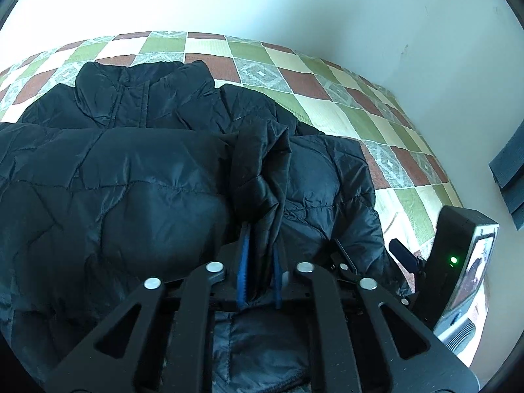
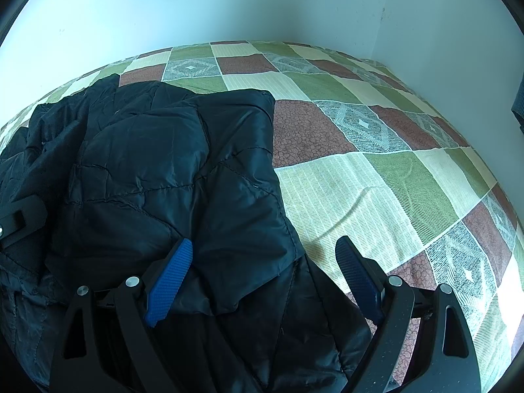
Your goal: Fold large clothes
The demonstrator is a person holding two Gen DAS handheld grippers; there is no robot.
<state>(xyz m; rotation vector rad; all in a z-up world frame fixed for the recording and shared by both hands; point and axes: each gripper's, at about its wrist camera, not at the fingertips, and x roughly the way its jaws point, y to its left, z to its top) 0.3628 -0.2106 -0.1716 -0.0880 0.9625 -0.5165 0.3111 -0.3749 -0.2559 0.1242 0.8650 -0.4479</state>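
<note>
A black quilted puffer jacket (image 1: 131, 177) lies on a checkered bedspread (image 1: 327, 104), collar toward the wall. My left gripper (image 1: 260, 245) is shut on a bunched fold of the jacket (image 1: 262, 170), pinched between its blue pads. In the right wrist view the jacket (image 2: 170, 177) covers the left half, with a folded panel on top. My right gripper (image 2: 265, 255) is open, its left blue pad (image 2: 170, 281) resting on the jacket and the right one over the bedspread (image 2: 360, 180); the jacket's edge lies between them.
White walls (image 2: 229, 6) meet at a corner behind the bed. The right gripper's body (image 1: 458, 262), with a green light, shows at the right of the left wrist view. A dark object (image 1: 511, 167) hangs at the far right.
</note>
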